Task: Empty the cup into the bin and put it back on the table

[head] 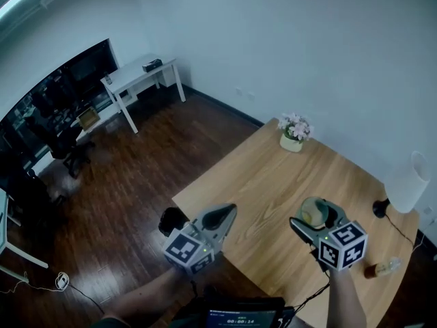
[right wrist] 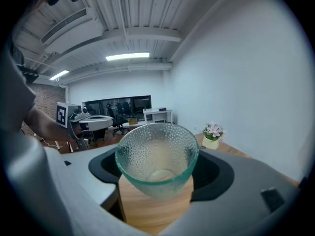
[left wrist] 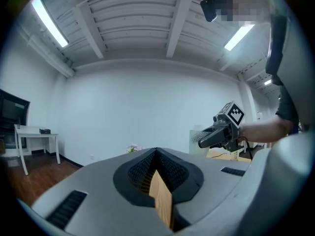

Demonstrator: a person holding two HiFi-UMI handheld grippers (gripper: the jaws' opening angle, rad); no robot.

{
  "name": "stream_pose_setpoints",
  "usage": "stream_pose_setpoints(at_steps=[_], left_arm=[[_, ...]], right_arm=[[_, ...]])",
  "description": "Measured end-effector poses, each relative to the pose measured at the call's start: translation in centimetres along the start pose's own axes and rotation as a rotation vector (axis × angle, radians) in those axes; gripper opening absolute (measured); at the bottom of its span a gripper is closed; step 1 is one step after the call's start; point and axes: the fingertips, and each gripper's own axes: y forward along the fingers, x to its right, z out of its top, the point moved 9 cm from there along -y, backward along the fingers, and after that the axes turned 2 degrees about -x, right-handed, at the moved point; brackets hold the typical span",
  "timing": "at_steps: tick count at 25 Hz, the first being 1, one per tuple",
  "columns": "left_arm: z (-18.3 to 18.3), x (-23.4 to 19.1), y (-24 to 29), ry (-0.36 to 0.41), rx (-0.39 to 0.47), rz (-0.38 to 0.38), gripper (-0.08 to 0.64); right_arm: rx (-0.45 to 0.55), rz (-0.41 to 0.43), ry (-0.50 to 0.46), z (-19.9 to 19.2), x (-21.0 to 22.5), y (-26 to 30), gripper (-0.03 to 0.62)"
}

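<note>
- The right gripper (head: 318, 221) is clamped on the glass cup (right wrist: 156, 157), which sits upright between its jaws, above the table (head: 259, 183).
- The left gripper (head: 220, 219), off to its left, has its jaws together on nothing.
- Through the pebbled glass the cup seems empty, though I can't be sure.
- If it is, hold it level, lower it until its base meets the wood beneath the jaws, and only then release.

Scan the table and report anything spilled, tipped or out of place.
Only one thing: a small bottle appears to lie on its side at the table's near right edge, beyond the right gripper. No spill shows. The glass cup in that gripper's jaws looks whole.
</note>
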Motion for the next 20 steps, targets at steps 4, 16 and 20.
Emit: stream_pose_setpoints(at_steps=[4,16,20], left_arm=[[0.5,-2.4,-3.3,0.012,0.042,0.060,-0.006],[1.4,-14.8,-15.6,0.049,0.055,0.216,-0.006],[1.7,-17.8,-18.9,0.064,0.075,0.240,-0.006]], right_arm=[[-0.023,0.047,-0.063,2.1,-3.2,2.9,0.397],[-0.066,0.140,-0.137,8.0,-15.1,14.7,0.397],[-0.080,0.169,-0.155,9.5,-18.6,18.3,0.399]])
